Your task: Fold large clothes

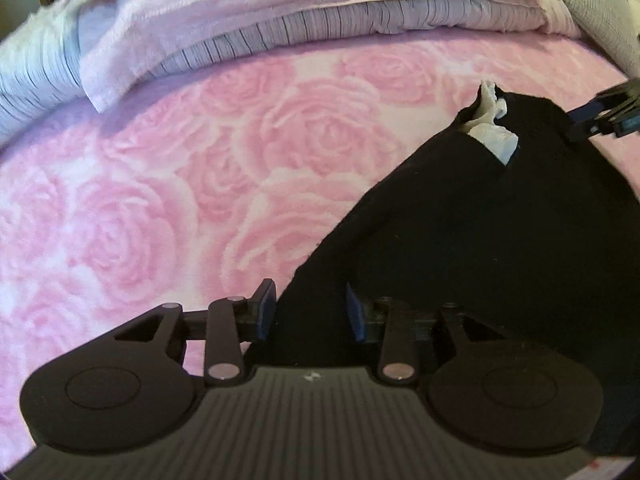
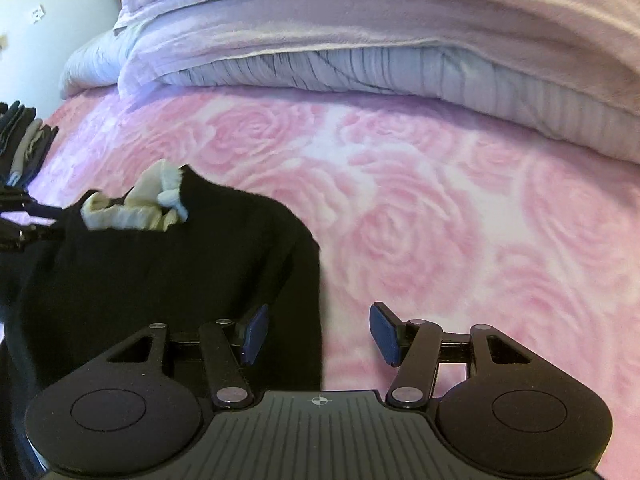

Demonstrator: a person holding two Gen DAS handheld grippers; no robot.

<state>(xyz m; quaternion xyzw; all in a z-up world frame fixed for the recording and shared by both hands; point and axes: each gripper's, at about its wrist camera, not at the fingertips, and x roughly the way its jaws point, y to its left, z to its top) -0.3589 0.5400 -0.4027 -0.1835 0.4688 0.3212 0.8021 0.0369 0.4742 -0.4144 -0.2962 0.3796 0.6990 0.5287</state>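
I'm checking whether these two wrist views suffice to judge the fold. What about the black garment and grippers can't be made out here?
- Black garment: lower part cut off by the left-wrist frame edge; its outline stays unknown.
- White collar piece: crumpled and blurred, shape unclear.
- Right gripper: cropped and blurred at the left-wrist view's edge.
- Clothes pile: small, cropped.

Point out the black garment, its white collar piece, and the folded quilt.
black garment (image 1: 480, 240), left wrist view, middle of the dark cloth.
white collar piece (image 2: 132, 210), right wrist view, pale fabric at the neckline.
folded quilt (image 2: 360, 68), right wrist view, striped edge.
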